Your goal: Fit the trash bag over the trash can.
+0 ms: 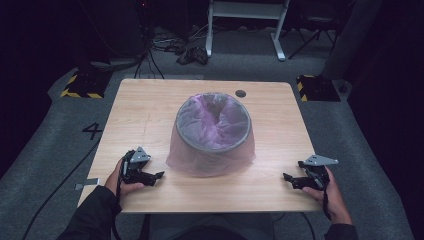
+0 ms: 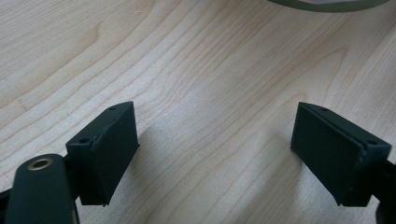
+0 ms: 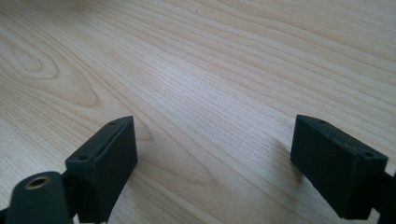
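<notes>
Both the left gripper [image 1: 159, 175] and right gripper [image 1: 285, 176] rest wide-jawed, empty, flanking the bin [image 1: 213, 150], whose thin liner [image 1: 220, 117] could tear if pinched carelessly

The table [image 1: 145, 107] was pale wood-grain, smooth with a soft sheen. A thin, translucent pinkish plastic bag [image 1: 212, 162] draped crinkled over a grey bin [image 1: 215, 146]. Both grippers' jaws were matt black plastic. The floor [image 1: 45, 145] looked like grey, rough carpet.
</notes>
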`<state>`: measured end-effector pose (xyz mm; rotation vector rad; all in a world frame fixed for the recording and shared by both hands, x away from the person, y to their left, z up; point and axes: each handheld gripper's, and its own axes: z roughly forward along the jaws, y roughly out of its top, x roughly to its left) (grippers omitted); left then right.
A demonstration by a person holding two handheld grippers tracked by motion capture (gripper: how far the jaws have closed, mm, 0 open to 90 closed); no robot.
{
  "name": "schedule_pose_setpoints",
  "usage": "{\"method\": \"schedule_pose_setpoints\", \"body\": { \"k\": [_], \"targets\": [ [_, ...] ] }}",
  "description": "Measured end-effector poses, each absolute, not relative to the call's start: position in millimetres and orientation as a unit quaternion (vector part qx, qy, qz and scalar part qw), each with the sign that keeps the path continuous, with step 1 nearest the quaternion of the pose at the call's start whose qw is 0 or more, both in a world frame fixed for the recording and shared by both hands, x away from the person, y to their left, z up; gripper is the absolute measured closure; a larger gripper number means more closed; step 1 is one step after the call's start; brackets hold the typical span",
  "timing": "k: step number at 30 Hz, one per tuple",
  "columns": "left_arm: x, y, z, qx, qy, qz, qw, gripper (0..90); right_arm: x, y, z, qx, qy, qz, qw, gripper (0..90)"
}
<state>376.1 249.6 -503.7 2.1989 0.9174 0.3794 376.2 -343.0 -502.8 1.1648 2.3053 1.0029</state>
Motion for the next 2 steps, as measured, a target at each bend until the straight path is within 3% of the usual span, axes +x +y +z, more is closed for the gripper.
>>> {"method": "schedule_pose_setpoints", "body": {
  "k": [2],
  "targets": [
    [376.2,249.4,-503.8,0.851,0.356,0.145,0.357,14.7,376.2,-343.0,-502.8,0.413,0.818,0.356,0.184,14.4]
  ]
}}
